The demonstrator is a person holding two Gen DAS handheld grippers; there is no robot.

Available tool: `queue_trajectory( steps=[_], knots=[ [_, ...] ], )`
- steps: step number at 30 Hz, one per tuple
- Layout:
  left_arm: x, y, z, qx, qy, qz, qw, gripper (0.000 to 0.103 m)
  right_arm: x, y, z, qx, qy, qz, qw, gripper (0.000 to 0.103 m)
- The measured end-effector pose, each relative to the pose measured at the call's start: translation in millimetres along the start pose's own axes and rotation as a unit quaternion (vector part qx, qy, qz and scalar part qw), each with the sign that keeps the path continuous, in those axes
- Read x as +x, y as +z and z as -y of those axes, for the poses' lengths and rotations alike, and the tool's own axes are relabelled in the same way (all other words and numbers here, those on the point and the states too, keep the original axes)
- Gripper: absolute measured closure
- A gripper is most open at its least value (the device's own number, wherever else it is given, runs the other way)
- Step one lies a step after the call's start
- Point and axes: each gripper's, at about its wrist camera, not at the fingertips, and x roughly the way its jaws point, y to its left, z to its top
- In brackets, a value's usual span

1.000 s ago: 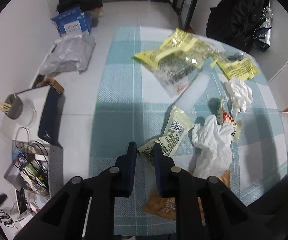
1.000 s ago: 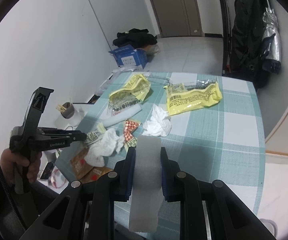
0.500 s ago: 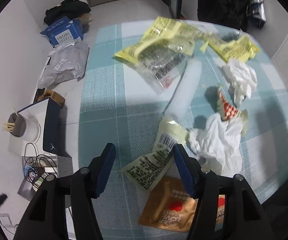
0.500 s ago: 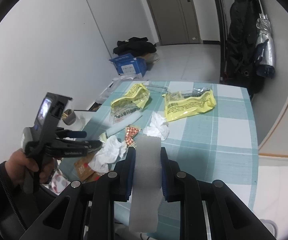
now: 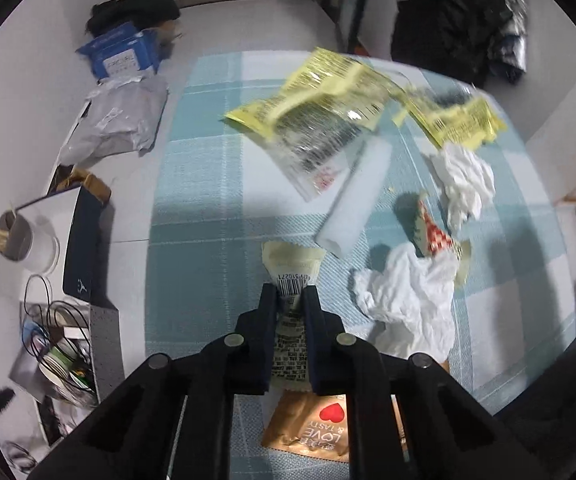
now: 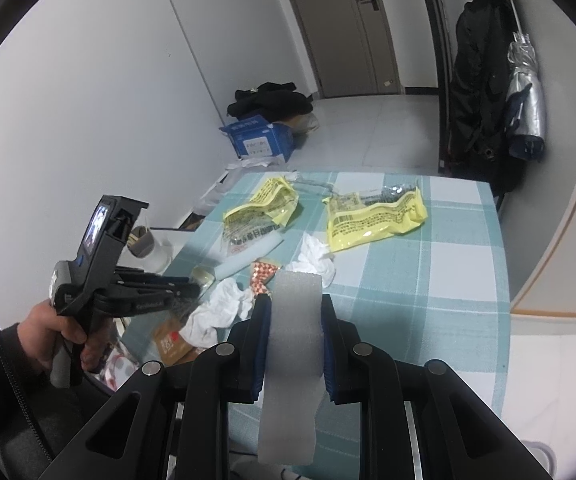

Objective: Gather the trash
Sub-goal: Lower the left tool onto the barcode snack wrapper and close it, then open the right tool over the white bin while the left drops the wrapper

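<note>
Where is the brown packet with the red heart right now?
In the left wrist view the brown packet lies at the near edge of the checked table, under the left hand-held gripper and beside the crumpled white tissue.

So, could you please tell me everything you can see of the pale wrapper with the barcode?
The pale wrapper is a flat, cream-yellow sachet with a crimped far edge, a barcode and dense black print. It looks like thin, crinkly plastic film. It lies lengthwise between the jaws of the left gripper, which have just been closing and now pinch it, above the checked tablecloth and a brown packet.
</note>
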Motion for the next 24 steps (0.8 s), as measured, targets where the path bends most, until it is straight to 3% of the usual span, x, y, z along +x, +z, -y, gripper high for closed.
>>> queue_trajectory(
  steps=[7, 12, 18, 24],
  knots=[
    [-41.2, 4.3, 5.2, -0.037, -0.038, 0.059, 0.9969, 0.095, -12.1, 8.6, 0.2, 0.016, 0.014, 0.018, 1.000, 0.081],
    [-96.5, 16.4, 41.3, -0.012, -0.084, 0.128, 0.9881, 0.095, -53.8, 31.3, 0.3, 0.024, 0.022, 0.063, 0.997, 0.081],
    [-157.0, 40.0, 124.1, 0.051, -0.172, 0.179, 0.9675, 0.095, -150.6, 62.5, 28.6, 0.043, 0.005, 0.162, 0.986, 0.081],
    [-185.0, 65.3, 228.7, 0.135, -0.270, 0.173, 0.9375, 0.095, -249.2, 52.2, 81.1, 0.075, -0.067, 0.231, 0.968, 0.081]
  ],
)
